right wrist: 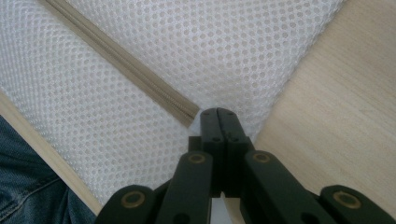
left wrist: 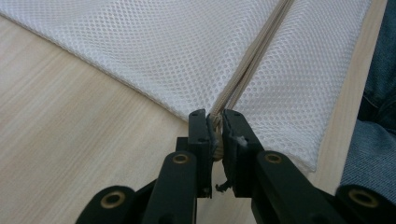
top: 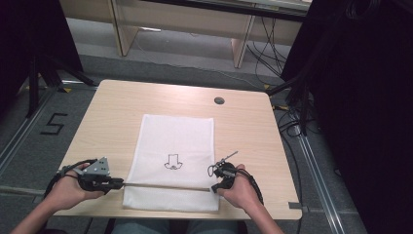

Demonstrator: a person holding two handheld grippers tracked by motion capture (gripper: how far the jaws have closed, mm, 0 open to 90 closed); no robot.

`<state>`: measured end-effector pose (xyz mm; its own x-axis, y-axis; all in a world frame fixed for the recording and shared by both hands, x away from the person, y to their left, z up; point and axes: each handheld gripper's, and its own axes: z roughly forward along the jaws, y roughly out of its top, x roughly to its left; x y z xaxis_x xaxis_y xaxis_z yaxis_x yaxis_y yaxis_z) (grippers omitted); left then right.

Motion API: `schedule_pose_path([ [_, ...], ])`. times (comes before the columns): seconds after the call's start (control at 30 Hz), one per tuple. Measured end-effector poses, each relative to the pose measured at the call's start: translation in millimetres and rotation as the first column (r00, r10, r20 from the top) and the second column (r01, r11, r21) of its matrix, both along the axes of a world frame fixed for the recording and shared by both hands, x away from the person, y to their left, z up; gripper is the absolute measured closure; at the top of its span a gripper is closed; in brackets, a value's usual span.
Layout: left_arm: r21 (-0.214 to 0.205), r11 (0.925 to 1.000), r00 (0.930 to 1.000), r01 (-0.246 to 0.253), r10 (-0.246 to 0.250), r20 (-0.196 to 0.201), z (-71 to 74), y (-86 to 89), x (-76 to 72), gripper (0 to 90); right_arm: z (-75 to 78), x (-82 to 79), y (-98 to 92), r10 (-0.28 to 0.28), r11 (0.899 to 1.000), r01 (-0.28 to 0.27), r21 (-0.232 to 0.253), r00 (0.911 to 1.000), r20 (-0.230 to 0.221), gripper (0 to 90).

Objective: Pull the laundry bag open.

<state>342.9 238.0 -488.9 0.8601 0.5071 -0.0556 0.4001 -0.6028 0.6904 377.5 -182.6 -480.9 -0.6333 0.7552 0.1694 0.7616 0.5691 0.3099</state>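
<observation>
Pinching zipper [top: 165, 185] ends at mesh bag [top: 175, 141] edges, both jaws closed, table [top: 112, 112] bare around.

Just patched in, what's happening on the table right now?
A person works on a white mesh bag lying flat on the wooden table with a handheld gripper in each hand. The left gripper is shut on the end of the beige zipper at the bag's left edge. The right gripper is shut at the zipper's other end, at the bag's right edge. The zipper runs straight between them near the bag's near edge.
</observation>
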Motion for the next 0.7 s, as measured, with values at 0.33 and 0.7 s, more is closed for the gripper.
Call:
schedule_pose_path([
  [0.33,0.026,0.9996,0.9999,-0.013,0.014,-0.003,-2.2,-1.1,-0.3,82.1,0.3,-0.4,0.5,-0.001,1.000,0.001,-0.003,1.0000,0.002,90.0],
  [0.7,-0.068,0.9972,0.9995,-0.030,0.030,0.002,-3.7,3.3,2.4,77.0,0.7,0.5,0.0,-0.004,1.000,0.004,0.005,0.9999,-0.010,90.0],
])
